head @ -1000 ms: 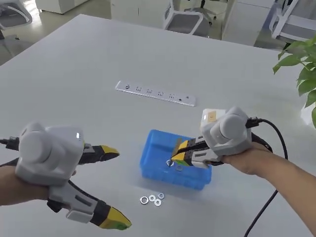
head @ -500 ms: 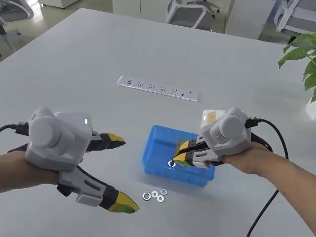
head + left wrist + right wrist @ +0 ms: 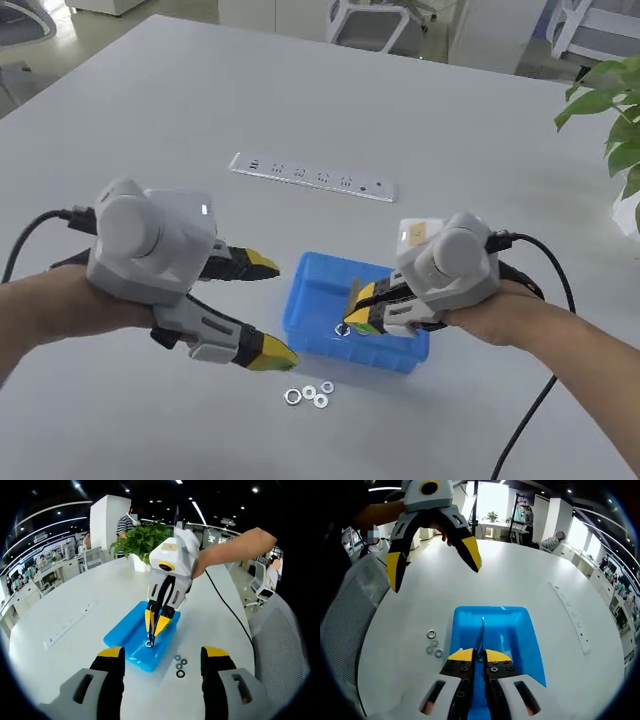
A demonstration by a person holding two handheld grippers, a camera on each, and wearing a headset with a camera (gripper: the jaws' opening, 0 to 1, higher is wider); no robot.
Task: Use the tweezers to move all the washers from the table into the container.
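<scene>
A blue container (image 3: 312, 295) sits on the white table. My right gripper (image 3: 360, 312) hangs over it, shut on thin tweezers (image 3: 482, 632) that point down into the container (image 3: 512, 630). A small washer (image 3: 343, 329) shows at the tweezers' tip, low over the container floor; the left gripper view also shows this washer (image 3: 149, 643). Several loose washers (image 3: 309, 393) lie on the table just in front of the container. My left gripper (image 3: 270, 310) hovers open to the container's left, with nothing between its jaws.
A white power strip (image 3: 312, 177) lies beyond the container. A potted plant (image 3: 615, 110) stands at the far right edge. A black cable (image 3: 540, 390) trails from the right gripper toward the near edge. Office chairs stand past the table's far side.
My left gripper has moved right and away from me, closer to the container, still open. The right gripper has stayed over the container with the tweezers.
</scene>
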